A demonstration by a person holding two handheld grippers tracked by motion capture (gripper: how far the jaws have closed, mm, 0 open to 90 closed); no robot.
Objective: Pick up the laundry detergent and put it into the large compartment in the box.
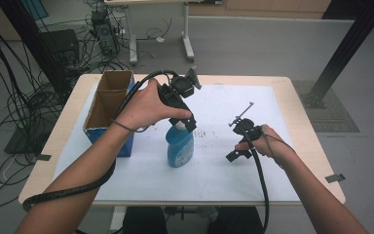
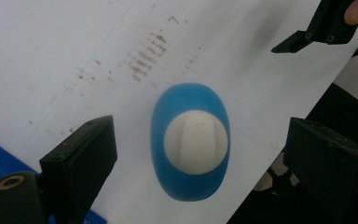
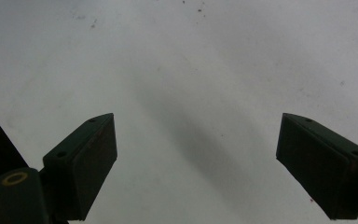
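Observation:
A blue bottle (image 1: 179,147) with a white cap stands upright on the white sheet near the table's middle. My left gripper (image 1: 185,123) hangs directly over its top, pointing down. Seen from the left gripper view, the bottle (image 2: 189,140) with its white cap (image 2: 195,142) sits between the two wide-apart jaws of that gripper (image 2: 200,156), untouched. My right gripper (image 1: 237,155) is to the right of the bottle, low over the sheet, and open. Its own view has the gripper (image 3: 198,161) with spread jaws above bare white sheet.
An open cardboard box (image 1: 108,108) with blue sides stands at the table's left, beside my left forearm. The white sheet (image 1: 224,180) covers most of the wooden table (image 1: 316,161). Faint brown marks (image 1: 205,132) lie right of the bottle. Cables and stands crowd the floor behind.

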